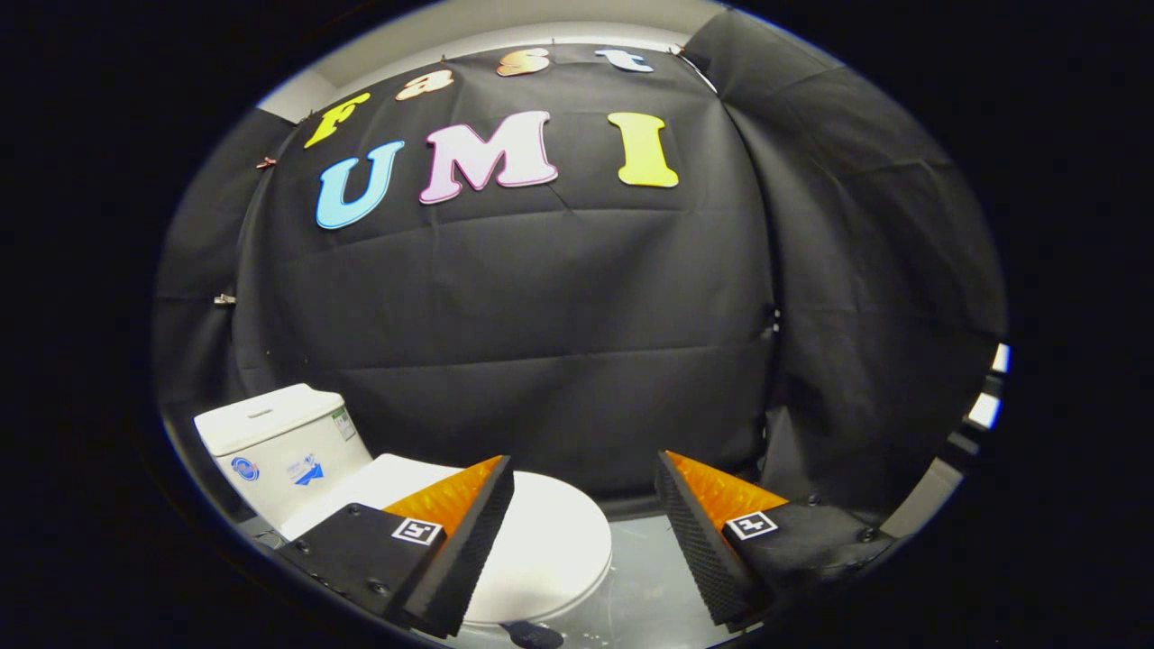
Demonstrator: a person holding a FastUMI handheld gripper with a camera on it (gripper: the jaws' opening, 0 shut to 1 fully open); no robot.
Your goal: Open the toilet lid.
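Gripper view: gripper (584, 469) spread wide, fingers clasping nothing; white oval plastic toilet lid (550, 541) lies closed at lower centre, partly behind left finger; white ceramic cistern (279, 442) lower left; black cloth wall (541, 342) beyond.

Staged recording booth, not a real bathroom: black cloth wall (559, 342) draped and clipped at its top edge, pale room wall visible above it. Small white toilet (541, 550) with closed lid and tank (279, 442) on a glossy floor (645, 577).
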